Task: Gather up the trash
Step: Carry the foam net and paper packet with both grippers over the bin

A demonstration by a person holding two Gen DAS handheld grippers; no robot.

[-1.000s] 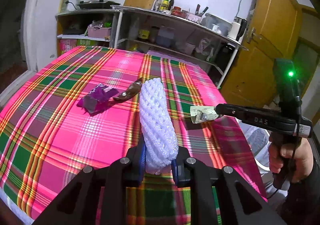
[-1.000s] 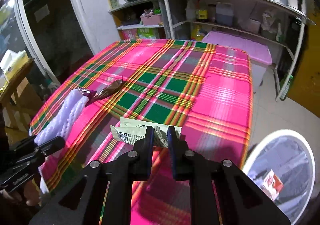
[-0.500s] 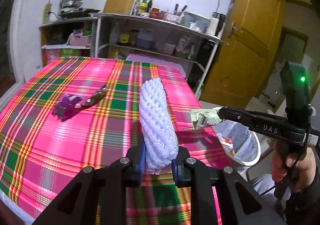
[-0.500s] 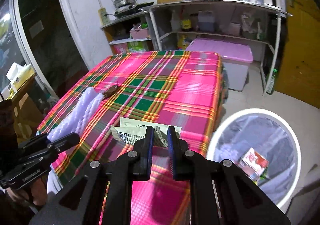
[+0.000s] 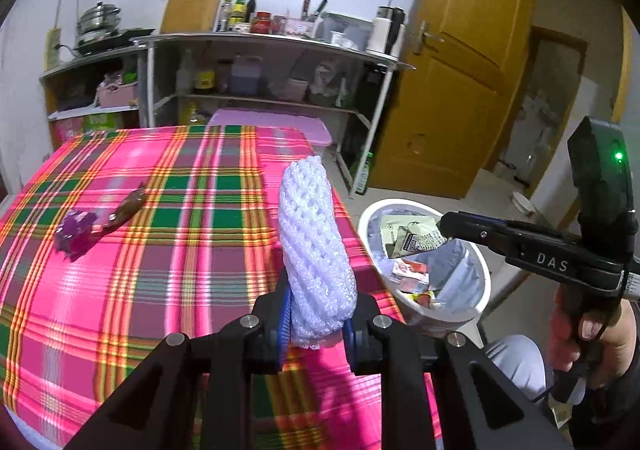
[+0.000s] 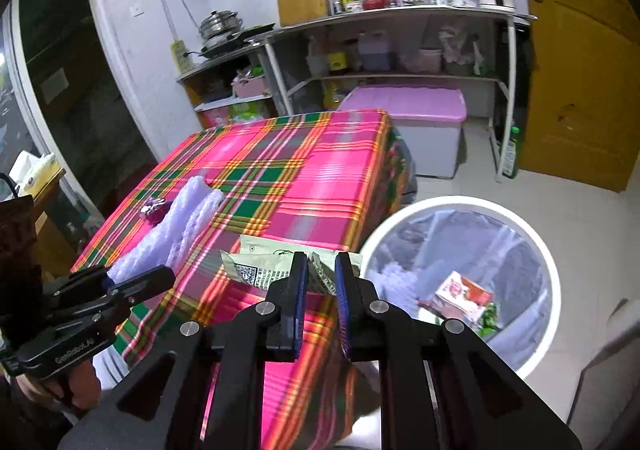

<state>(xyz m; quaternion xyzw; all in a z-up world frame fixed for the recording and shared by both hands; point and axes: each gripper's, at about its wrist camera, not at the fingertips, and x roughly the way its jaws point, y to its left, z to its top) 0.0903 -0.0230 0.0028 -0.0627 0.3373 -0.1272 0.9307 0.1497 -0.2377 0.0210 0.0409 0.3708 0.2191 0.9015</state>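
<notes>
- Carry step — your left gripper pinches the foam net; your right gripper pinches the wrapper.
- Next, likely: bring both over the bin, then let go.

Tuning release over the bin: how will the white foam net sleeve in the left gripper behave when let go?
Probably very light: the white foam net sleeve stands up unsupported above the left gripper. Likely springy, since it looks pinched narrower where the jaws grip it. Its open mesh could snag the pads, so it may drop slowly or drift short of the trash bin.
</notes>
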